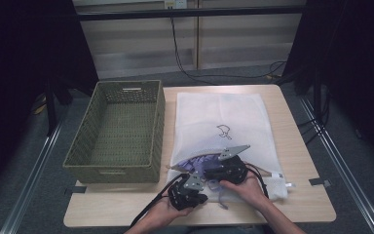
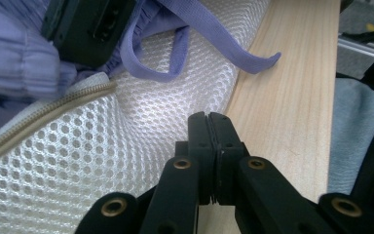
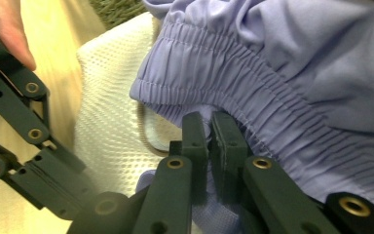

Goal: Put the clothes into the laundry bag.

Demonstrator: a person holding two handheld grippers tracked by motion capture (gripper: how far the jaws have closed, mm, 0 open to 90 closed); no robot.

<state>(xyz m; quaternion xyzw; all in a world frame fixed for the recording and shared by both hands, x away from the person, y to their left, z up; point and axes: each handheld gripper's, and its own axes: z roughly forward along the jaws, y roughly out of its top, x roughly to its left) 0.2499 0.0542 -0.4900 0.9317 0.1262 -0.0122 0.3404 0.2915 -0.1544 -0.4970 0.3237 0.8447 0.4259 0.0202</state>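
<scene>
Desk [image 1: 297, 146]: I see a light wood top, carrying the basket at its 9 o'clock side and the mesh bag from the centre toward 3 o'clock.
Wicker basket [image 1: 118, 131]: olive-green, rectangular, with nothing inside that I can make out; it lies just beside the bag's left edge.
Mesh laundry bag [image 1: 221, 117]: white, lying flat; its zipped mouth is at the 6 o'clock end, near the person's hands. In the left gripper view I see its honeycomb weave and the cream zipper [image 2: 39, 114] running along the opening.
Lavender garment [image 1: 199, 163]: purple cloth with a gathered elastic waistband [image 3: 233, 92], bunched at the bag's mouth, toward 7 o'clock of the bag. A lavender strap [image 2: 209, 29] trails out over the mesh and onto the wood.
Right gripper [image 1: 214, 171]: I read it as clamped on the garment; in its own view the jaws stand nearly together with purple cloth pinched between them, just below the waistband.
Left gripper [image 1: 197, 196]: at 6 o'clock of the desk, jaws pressed together at the bag's near edge where mesh meets wood; I cannot tell whether any mesh is caught between them.
</scene>
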